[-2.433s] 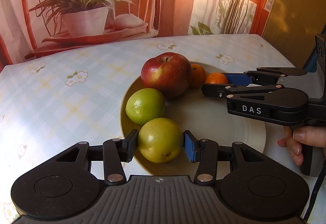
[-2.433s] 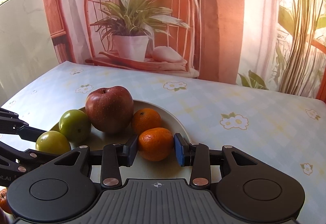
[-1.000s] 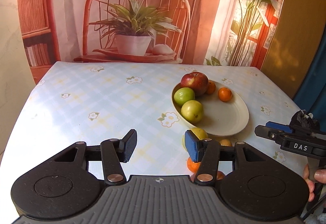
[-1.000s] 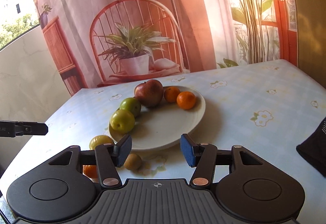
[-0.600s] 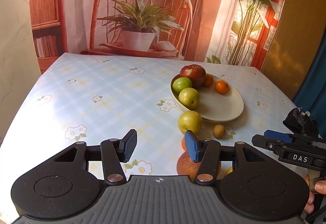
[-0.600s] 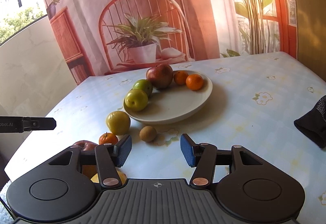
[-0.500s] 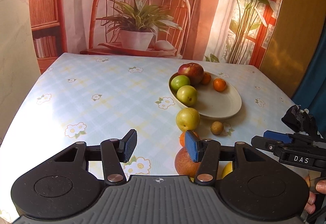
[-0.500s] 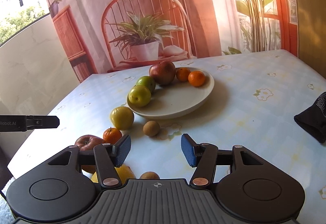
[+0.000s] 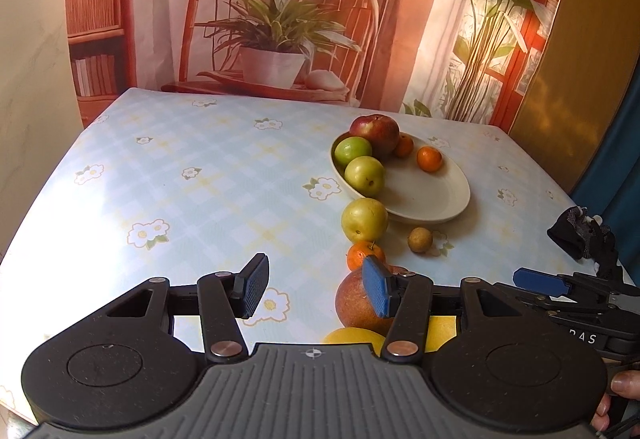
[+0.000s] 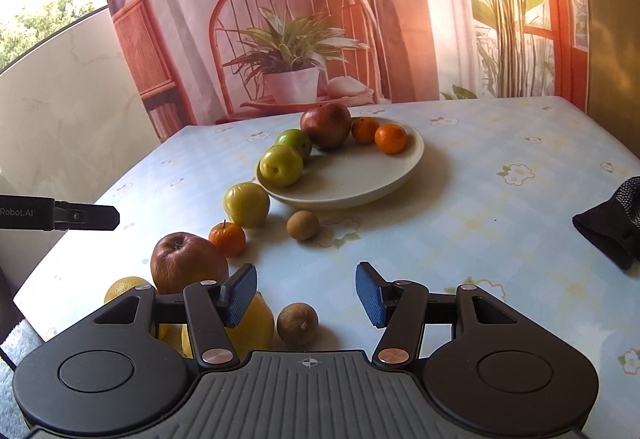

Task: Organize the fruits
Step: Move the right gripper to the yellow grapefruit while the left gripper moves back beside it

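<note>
A white plate (image 10: 360, 179) holds a red apple (image 10: 326, 125), two green fruits (image 10: 281, 165) and two mandarins (image 10: 391, 138). Loose on the table in front of it lie a yellow-green fruit (image 10: 246, 204), a small mandarin (image 10: 227, 238), a brown kiwi (image 10: 303, 225), a reddish apple (image 10: 188, 262), a lemon (image 10: 252, 323) and a second kiwi (image 10: 298, 324). My right gripper (image 10: 306, 295) is open and empty above the near kiwi. My left gripper (image 9: 316, 289) is open and empty, near the reddish apple (image 9: 354, 299); the plate (image 9: 432, 195) lies beyond.
The table has a pale floral cloth (image 9: 200, 179). A black glove (image 10: 612, 227) lies at the right edge. A printed backdrop with a chair and potted plant (image 9: 276, 51) hangs behind the table. The right gripper also shows in the left wrist view (image 9: 544, 285).
Both grippers let go of the fruit they held over the plate, opened, and pulled back toward the near table edge. More loose fruit has come into view.
</note>
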`<state>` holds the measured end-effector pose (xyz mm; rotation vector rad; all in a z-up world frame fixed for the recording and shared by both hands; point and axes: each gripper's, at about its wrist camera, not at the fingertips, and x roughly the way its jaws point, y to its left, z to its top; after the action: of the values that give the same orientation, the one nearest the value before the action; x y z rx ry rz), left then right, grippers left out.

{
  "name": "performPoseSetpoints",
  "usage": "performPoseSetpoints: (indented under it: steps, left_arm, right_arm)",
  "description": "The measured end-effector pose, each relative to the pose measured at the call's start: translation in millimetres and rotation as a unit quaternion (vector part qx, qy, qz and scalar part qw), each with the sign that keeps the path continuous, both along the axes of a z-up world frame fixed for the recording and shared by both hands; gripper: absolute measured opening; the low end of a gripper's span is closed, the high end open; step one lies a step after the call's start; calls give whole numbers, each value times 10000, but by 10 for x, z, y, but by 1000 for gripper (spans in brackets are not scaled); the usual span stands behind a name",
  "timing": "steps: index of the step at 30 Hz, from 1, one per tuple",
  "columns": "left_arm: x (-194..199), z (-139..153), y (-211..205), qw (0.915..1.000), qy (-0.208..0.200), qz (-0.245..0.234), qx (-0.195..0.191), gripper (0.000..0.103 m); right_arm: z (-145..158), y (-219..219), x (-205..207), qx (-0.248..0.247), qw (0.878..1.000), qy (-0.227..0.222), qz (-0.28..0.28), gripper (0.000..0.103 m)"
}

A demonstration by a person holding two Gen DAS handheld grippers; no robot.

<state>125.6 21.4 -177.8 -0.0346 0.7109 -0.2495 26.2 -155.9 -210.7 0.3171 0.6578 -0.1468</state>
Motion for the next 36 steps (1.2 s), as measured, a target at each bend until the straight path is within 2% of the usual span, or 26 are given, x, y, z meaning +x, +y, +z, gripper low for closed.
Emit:
performPoseSetpoints:
  steps: [4, 7, 13, 18, 22, 25, 31, 36]
  left_arm:
    - [2, -5, -28, 10000, -21, -5, -26, 54]
    - [1, -13, -55, 10000, -34, -69, -35, 54]
    - [-3, -32, -5, 9999, -52, -30, -123, 54]
    - [3, -75, -38, 9993, -64, -243, -280, 54]
    - [-3, -122, -56, 9989, -71, -381, -263, 54]
    - [11, -153, -19, 9989, -56, -404, -239, 54]
    - [30, -163, 37, 9987, -122, -427, -268, 54]
    - [-9, -164, 14, 9975, -296, -526, -363, 54]
  right_arm:
    - [-29, -8, -25, 107, 9998, 154, 0, 52]
    - [-55, 24, -51, 21, 9994, 342, 14, 60]
    - [-91, -10, -146, 101, 9987, 499, -93, 60]
    - [-34, -2, -165, 110, 9975, 696, -57, 60]
    - [-53, 62, -166, 406, 9949, 916, 120, 63]
    - [-88, 157, -96, 602, 9917, 1093, 314, 62]
    - [18, 331, 108, 595, 9885, 1176, 745, 63]
    - [16, 307, 312, 737, 9827, 1548, 704, 63]
